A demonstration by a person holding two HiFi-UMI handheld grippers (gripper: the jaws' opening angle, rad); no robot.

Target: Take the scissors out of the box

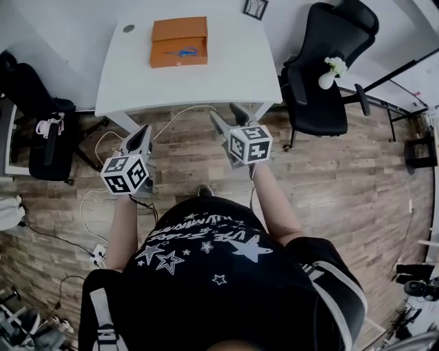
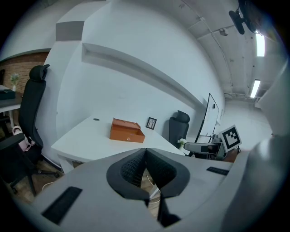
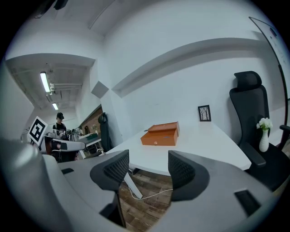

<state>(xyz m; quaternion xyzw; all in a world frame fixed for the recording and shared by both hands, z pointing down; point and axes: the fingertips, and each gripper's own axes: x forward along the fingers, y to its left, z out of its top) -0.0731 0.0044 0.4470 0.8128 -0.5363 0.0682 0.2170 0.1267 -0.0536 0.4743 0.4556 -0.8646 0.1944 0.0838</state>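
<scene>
An open orange box lies at the far side of the white table, and blue-handled scissors rest inside it. Both grippers hover over the wooden floor, short of the table's near edge. My left gripper has its pads pressed together with nothing between them; its view shows the box well ahead of the left gripper. My right gripper stands open and empty. From the right gripper, the box is likewise far off on the table.
A black office chair stands right of the table with a white flower vase on it. Another dark chair is at the left. A small picture frame sits at the table's back edge. Cables trail over the floor.
</scene>
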